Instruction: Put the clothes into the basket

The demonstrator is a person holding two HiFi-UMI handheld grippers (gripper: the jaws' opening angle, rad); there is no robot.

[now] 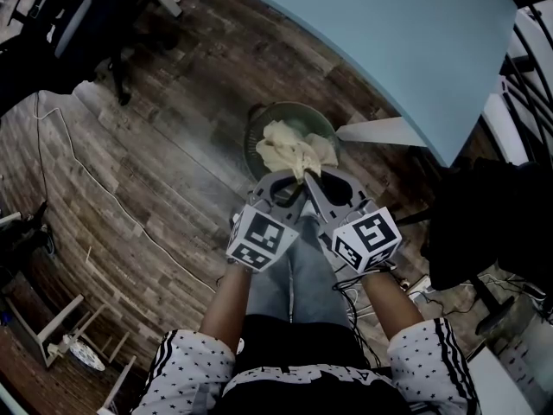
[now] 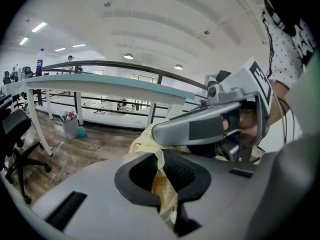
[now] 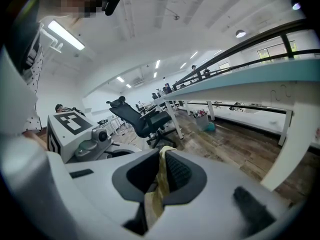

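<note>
Pinching one pale yellow cloth [image 1: 294,150] in both claws: left gripper [image 2: 161,171] and right gripper [image 3: 161,176] nearly closed with fabric between the pads, side by side, the bunch hanging over the green basket [image 1: 285,107] on the floor. Lower both together, level, grips firm, until the bulk sits inside the rim, then release both at once. Can't tell yet whether the fabric touches the basket; watch for an edge draping over the rim.
</note>
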